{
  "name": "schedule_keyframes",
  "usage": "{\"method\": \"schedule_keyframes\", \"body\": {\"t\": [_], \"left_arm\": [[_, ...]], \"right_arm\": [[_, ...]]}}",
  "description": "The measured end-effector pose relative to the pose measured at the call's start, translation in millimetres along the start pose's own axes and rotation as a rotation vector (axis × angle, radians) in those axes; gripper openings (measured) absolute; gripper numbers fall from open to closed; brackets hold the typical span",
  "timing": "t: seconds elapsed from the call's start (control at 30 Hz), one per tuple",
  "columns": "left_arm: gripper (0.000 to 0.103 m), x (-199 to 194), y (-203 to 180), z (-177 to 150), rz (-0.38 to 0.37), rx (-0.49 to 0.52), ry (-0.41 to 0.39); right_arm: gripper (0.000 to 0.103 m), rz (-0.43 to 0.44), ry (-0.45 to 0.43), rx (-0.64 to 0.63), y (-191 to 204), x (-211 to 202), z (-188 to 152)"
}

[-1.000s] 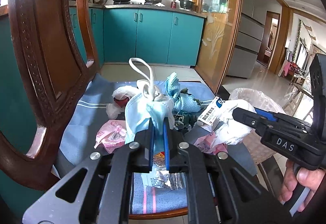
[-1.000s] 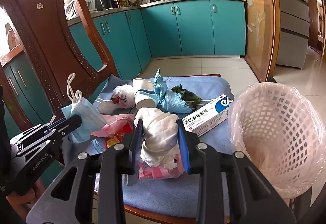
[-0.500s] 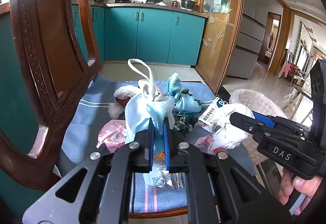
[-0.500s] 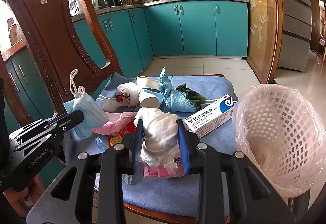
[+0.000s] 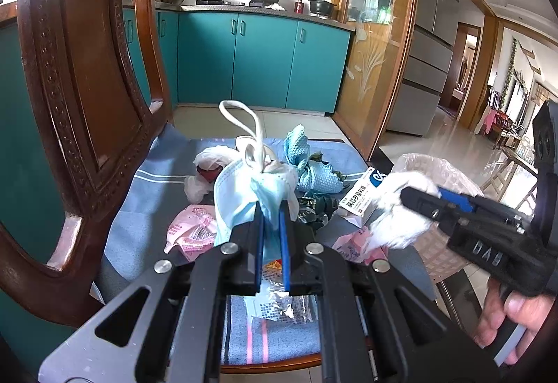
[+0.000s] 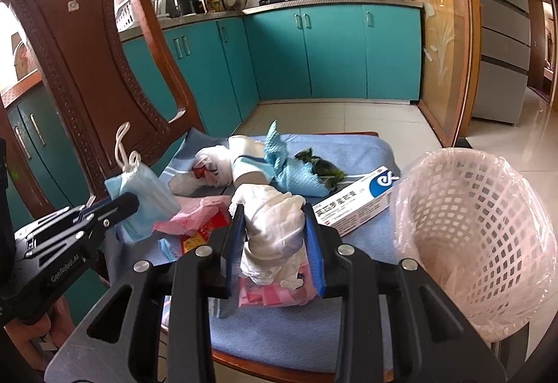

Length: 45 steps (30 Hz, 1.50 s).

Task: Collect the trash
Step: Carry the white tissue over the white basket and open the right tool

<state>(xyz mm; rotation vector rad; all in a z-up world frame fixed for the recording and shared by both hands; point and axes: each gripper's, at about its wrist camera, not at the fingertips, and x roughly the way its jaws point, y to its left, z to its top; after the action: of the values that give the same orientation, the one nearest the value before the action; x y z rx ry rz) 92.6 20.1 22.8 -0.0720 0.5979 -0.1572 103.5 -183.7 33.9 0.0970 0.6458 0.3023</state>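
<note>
My left gripper (image 5: 271, 208) is shut on a crumpled blue face mask (image 5: 240, 194) with white ear loops, held above the chair seat; the mask also shows in the right wrist view (image 6: 146, 194). My right gripper (image 6: 273, 219) is shut on a wad of white tissue (image 6: 275, 226), lifted over the seat; the tissue shows in the left wrist view (image 5: 397, 208) too. A pink lined mesh waste basket (image 6: 488, 243) stands to the right of the chair. A white and blue medicine box (image 6: 355, 205), a blue cloth (image 6: 296, 174) and pink wrappers (image 6: 195, 215) lie on the seat.
The trash lies on a blue cushion (image 6: 366, 153) on a wooden chair whose carved back (image 6: 94, 69) rises at left. A paper cup (image 6: 251, 163) and a white plastic bag (image 6: 212, 163) lie further back. Teal kitchen cabinets (image 6: 331, 52) stand behind across the tiled floor.
Both grippers have risen a little with their loads. The right gripper with the tissue has drifted slightly towards the basket side.
</note>
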Motion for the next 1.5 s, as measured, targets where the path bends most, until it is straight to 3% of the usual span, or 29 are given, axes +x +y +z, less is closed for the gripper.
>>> {"method": "schedule_keyframes", "body": {"t": [0.17,0.47,0.63,0.8,0.83,0.9,1.03,1.1,1.3,1.5], "left_arm": [[0.009,1,1,0,0.005,-0.001,0.005],[0.009,2,0,2,0.005,-0.007,0.006],[0.009,2,0,2,0.004,-0.006,0.01],[0.01,3,-1,2,0.004,-0.005,0.013],[0.01,3,-1,2,0.003,-0.004,0.012],[0.01,3,-2,2,0.004,0.0,0.013],[0.01,5,-3,1,0.004,0.004,0.016],[0.01,4,-4,1,0.002,0.006,0.016],[0.01,7,-13,-3,-0.022,0.038,0.019],[0.01,16,-49,-1,-0.109,0.079,0.047]], "right_arm": [[0.033,-0.063,-0.038,0.044,-28,-10,11],[0.033,-0.28,-0.051,0.127,-104,-25,14],[0.033,-0.338,-0.026,0.204,-139,-24,10],[0.034,-0.364,-0.016,0.22,-145,-22,8],[0.035,-0.374,-0.013,0.22,-144,-21,7],[0.049,-0.406,-0.007,0.221,-144,-17,6],[0.058,-0.389,-0.017,0.218,-141,-18,6],[0.078,-0.393,-0.046,0.22,-137,-24,6],[0.079,-0.371,-0.102,0.184,-118,-32,10],[0.086,-0.351,-0.143,0.186,-112,-42,13]]}}
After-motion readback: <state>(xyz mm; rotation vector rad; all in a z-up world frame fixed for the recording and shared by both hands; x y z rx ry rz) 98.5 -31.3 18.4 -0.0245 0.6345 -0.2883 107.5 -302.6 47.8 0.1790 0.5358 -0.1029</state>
